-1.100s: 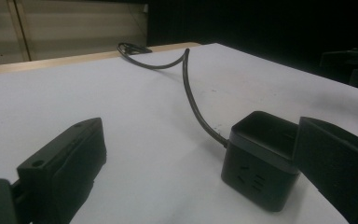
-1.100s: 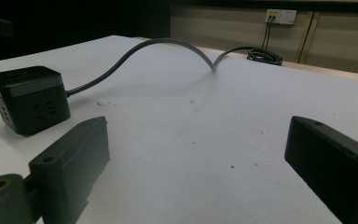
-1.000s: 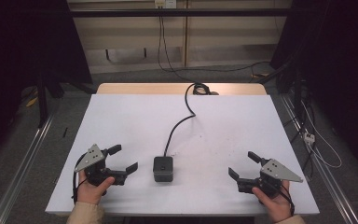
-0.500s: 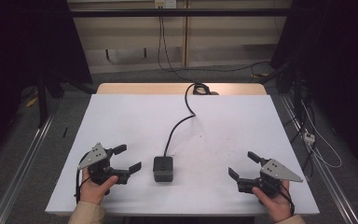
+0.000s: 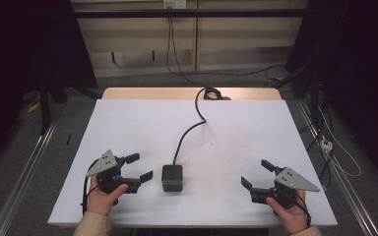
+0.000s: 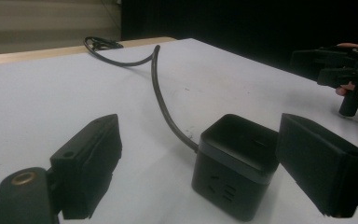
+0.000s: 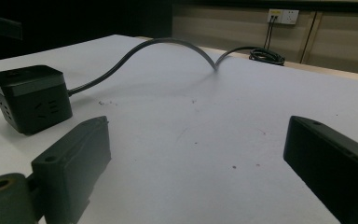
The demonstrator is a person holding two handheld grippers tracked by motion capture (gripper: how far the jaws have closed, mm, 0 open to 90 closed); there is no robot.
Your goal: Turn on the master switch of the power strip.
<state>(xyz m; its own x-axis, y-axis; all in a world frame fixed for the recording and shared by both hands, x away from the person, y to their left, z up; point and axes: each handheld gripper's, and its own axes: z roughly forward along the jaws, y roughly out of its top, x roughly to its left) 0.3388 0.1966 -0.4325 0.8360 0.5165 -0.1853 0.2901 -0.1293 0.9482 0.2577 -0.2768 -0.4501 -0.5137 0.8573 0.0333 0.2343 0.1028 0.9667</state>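
High view, left gripper: the left gripper [image 5: 137, 167] had slid rightward across the white table [image 5: 128, 123] over the last second, and its tips stood just beside the black socket cube [image 5: 172, 177], not touching it. Its jaws were spread wide with nothing between them.

High view, right gripper: the right gripper [image 5: 257, 175] had kept its place near the table's front right, well apart from the cube, jaws spread and empty.

High view, cube: it sat where it had been, near the front edge at the middle, its black cable [image 5: 189, 132] running back to a coil at the far edge.

Left gripper view, approach: the socket cube [image 6: 235, 163] stood upright on the table between the two black jaws, nearer the right-hand one, with a gap on both sides. The cable [image 6: 161, 100] left its back face and curved away. The other gripper [image 6: 345, 74], in the person's hand, showed far off at the right.

Right gripper view, standby: the wide-open jaws framed bare table; the socket cube [image 7: 30, 98] lay off to the left, the cable [image 7: 168, 44] arching behind it.

Meaning: the left gripper's shift looked like a lining-up for a grasp of the cube; the closing was not yet done, and the right gripper seemed to be waiting.
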